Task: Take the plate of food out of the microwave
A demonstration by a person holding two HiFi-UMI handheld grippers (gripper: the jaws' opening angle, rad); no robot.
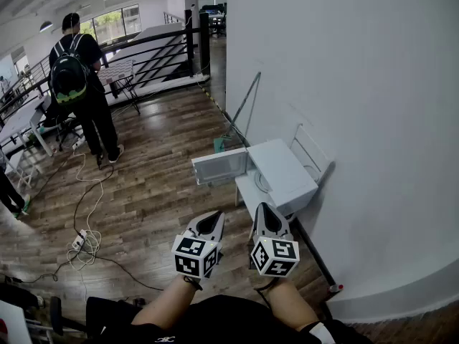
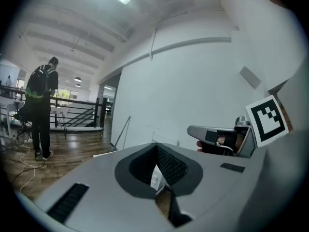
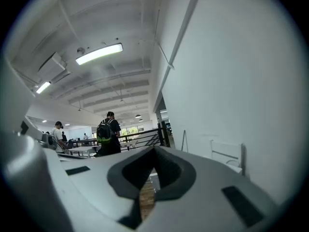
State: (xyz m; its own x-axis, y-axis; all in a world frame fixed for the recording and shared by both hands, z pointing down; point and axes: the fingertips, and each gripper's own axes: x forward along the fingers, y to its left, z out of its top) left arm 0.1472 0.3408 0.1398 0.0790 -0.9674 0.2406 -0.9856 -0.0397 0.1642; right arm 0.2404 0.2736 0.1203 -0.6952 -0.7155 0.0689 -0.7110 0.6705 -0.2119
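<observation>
White microwave (image 1: 283,172) is sitting by the wall (image 1: 344,70) with its door (image 1: 219,165) hanging open, and the left gripper (image 1: 214,219) and right gripper (image 1: 267,217) are waiting near it, both pinched shut and holding nothing, maybe since the plate, too small to make out, is likely sitting inside.

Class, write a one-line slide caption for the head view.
Left claw and right claw, both shut and empty, point toward the white microwave, its door open, against the wall.

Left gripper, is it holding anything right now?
No, the left gripper has its jaws closed together, with nothing between them.
</observation>
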